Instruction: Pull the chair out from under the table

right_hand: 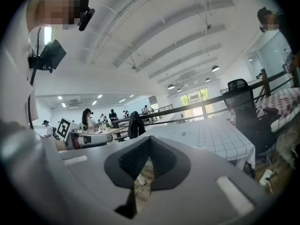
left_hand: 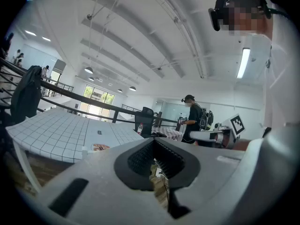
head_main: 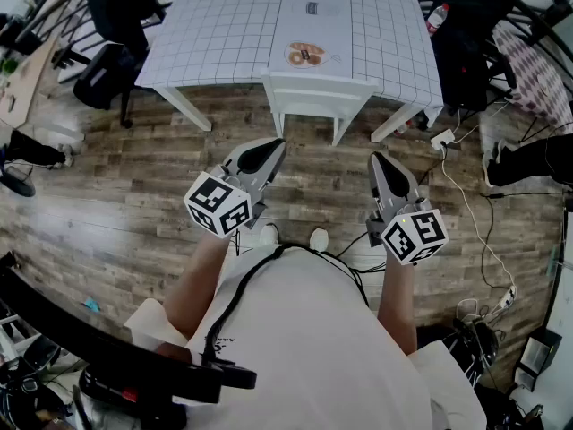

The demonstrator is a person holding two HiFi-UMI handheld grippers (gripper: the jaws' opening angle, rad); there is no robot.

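A white chair stands tucked under the near edge of a table with a white checked cloth; only its back rail and rear legs show. My left gripper hovers over the wooden floor just short of the chair's left side, jaws shut and empty. To the right, my right gripper hangs at about the same distance from the chair, also shut on nothing. In the left gripper view the shut left gripper faces the table. The right gripper view shows the shut right gripper and the table.
Black office chairs stand at the table's left and right. A bottle and a printed plate picture lie on the cloth. A power strip with cables lies on the floor at right. Other people stand far off.
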